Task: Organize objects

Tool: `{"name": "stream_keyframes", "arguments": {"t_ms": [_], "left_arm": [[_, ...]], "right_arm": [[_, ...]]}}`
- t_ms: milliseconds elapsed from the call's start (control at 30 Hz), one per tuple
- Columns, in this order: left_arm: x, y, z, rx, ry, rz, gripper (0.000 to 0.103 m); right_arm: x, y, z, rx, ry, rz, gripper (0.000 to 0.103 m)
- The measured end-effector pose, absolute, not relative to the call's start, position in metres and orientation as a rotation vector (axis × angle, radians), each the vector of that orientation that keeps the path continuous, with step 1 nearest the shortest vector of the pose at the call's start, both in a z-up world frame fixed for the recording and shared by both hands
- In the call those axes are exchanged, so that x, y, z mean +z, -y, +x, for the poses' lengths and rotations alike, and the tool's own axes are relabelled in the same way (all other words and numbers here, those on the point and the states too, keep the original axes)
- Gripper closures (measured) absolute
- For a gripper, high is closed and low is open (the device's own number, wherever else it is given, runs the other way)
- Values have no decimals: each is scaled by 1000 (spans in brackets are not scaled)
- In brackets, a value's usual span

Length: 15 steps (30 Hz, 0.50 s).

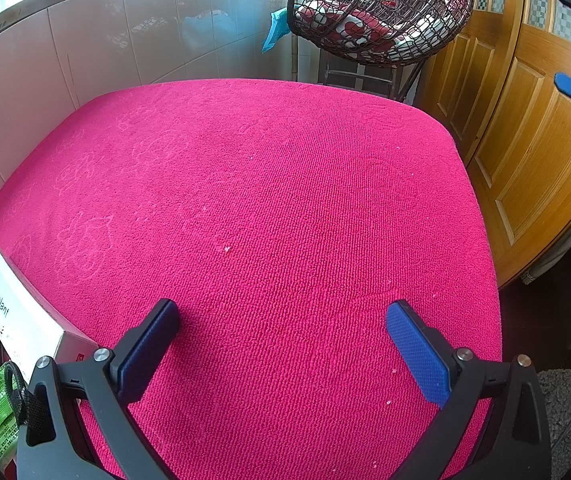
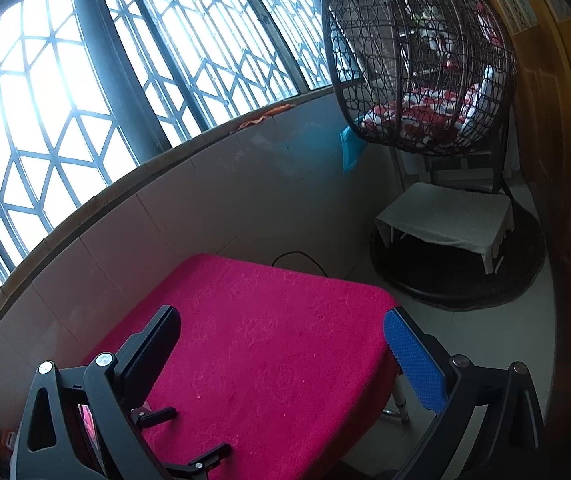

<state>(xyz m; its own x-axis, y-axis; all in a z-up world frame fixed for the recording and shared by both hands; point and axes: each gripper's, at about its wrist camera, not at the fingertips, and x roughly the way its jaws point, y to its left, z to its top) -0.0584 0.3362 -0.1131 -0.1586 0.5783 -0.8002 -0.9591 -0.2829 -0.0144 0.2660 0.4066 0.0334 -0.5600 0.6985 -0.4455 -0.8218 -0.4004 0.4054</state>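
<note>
Sealant box [image 1: 21,312] left of left gripper [image 1: 281,332], both grippers' jaws wide, empty.

rough pink cloth [image 1: 285,208], glossy box [image 1: 17,312]

Bright pink looped-pile cloth [image 1: 285,200] covers the table, filling frame centre. Dark wire egg-shaped hanging chair [image 1: 381,8] with red-and-white patterned cushion [image 1: 349,28] sits upper right. Orange-brown panelled wooden door [image 1: 525,140] along right edge. Beige tiled wall [image 1: 85,48] upper left. Right wrist view: diamond-grille window [image 2: 65,100] upper left, small white-draped stool [image 2: 445,220] under the chair.
</note>
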Motion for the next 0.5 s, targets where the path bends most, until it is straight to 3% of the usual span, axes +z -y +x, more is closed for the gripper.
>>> {"name": "stream_keyframes", "arguments": {"t_ms": [500], "left_arm": [[-113,-337,-59,1699,-626,-861,0]], "right_arm": [[32,-405,265,2062,-729,-260,0]]}}
